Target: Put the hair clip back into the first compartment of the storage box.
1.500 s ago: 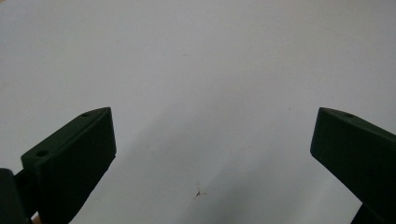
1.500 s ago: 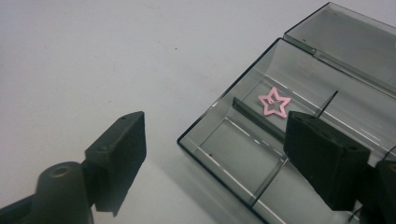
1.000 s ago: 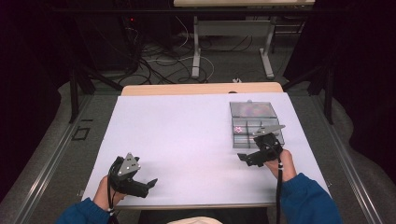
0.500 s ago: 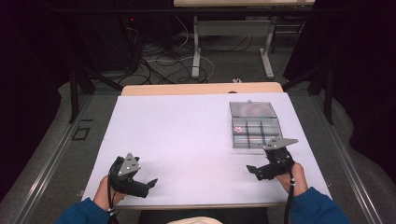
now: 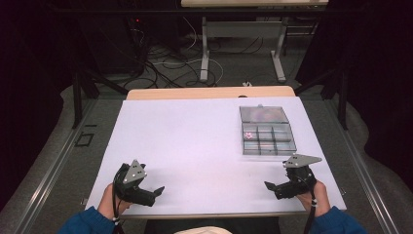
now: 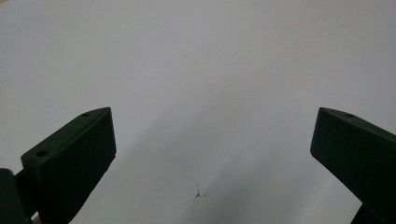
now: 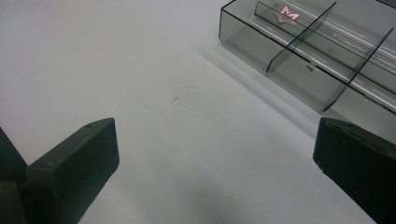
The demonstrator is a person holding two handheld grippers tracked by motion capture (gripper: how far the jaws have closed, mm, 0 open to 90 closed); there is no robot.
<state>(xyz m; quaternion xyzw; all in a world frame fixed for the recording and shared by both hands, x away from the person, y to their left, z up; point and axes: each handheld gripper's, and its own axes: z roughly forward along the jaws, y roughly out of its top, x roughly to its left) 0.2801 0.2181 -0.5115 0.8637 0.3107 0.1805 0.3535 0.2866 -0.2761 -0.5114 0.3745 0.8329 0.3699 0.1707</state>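
A clear grey compartment box [image 5: 267,130] lies open at the table's right, its lid folded back. A small pink piece [image 5: 249,135] rests in one of its left compartments; the right gripper view shows that pink piece [image 7: 287,14] behind the box's near wall [image 7: 275,51]. My right gripper [image 5: 272,187] sits near the front right edge, below the box, open and holding nothing. Near the front left edge my left gripper [image 5: 157,191] is open too, over bare white table [image 6: 201,70], jaws wide apart.
The white table [image 5: 195,141] has a wooden strip along its far edge. Beyond it are cables on the floor [image 5: 165,63] and the metal legs of another table [image 5: 204,48]. Dark curtains flank both sides.
My right gripper has drawn back from the box's front edge toward the table's front right. The left gripper has stayed where it was.
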